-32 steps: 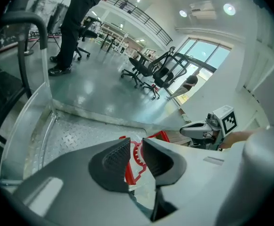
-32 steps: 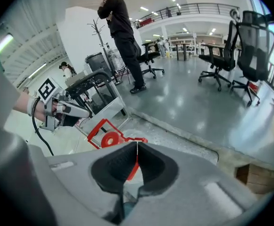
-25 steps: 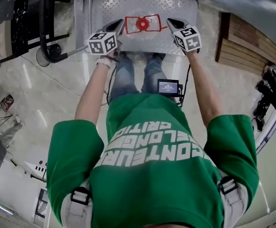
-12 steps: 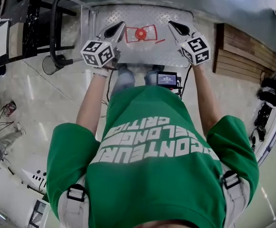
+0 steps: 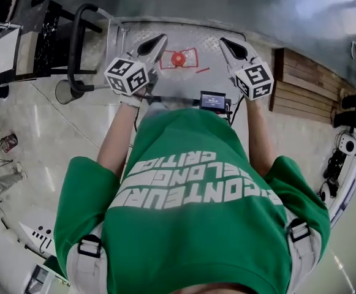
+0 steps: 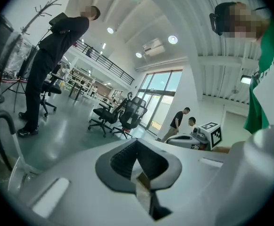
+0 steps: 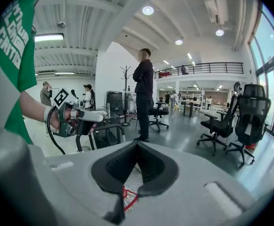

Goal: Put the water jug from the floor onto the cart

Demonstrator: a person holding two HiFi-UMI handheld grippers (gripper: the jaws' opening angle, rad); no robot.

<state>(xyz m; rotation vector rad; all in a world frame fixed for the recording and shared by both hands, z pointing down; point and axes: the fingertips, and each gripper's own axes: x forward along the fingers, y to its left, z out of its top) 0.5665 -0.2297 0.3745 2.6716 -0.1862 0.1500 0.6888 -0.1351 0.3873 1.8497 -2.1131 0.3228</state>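
On the cart's ribbed metal deck (image 5: 135, 32) sits a red round cap (image 5: 177, 58) inside a red outline; I cannot make out a clear jug body around it. The left gripper (image 5: 159, 40) hangs above the deck, left of the red cap, jaws shut and empty. To the cap's right the right gripper (image 5: 225, 42) is likewise shut and holds nothing. In the left gripper view the pads (image 6: 137, 145) meet with nothing between them. The right gripper's pads (image 7: 137, 147) also meet, and a bit of red (image 7: 127, 197) shows below them.
The cart's black push handle (image 5: 75, 48) rises at the left. A wooden pallet (image 5: 306, 84) lies on the floor to the right. A person in black (image 7: 144, 93) stands beyond the cart, with office chairs (image 7: 240, 121) behind. A small screen (image 5: 213, 100) hangs at my waist.
Both grippers have risen off the cart deck, away from the red cap they flanked, staying shut. The red cap has stayed on the deck. My body has straightened up.
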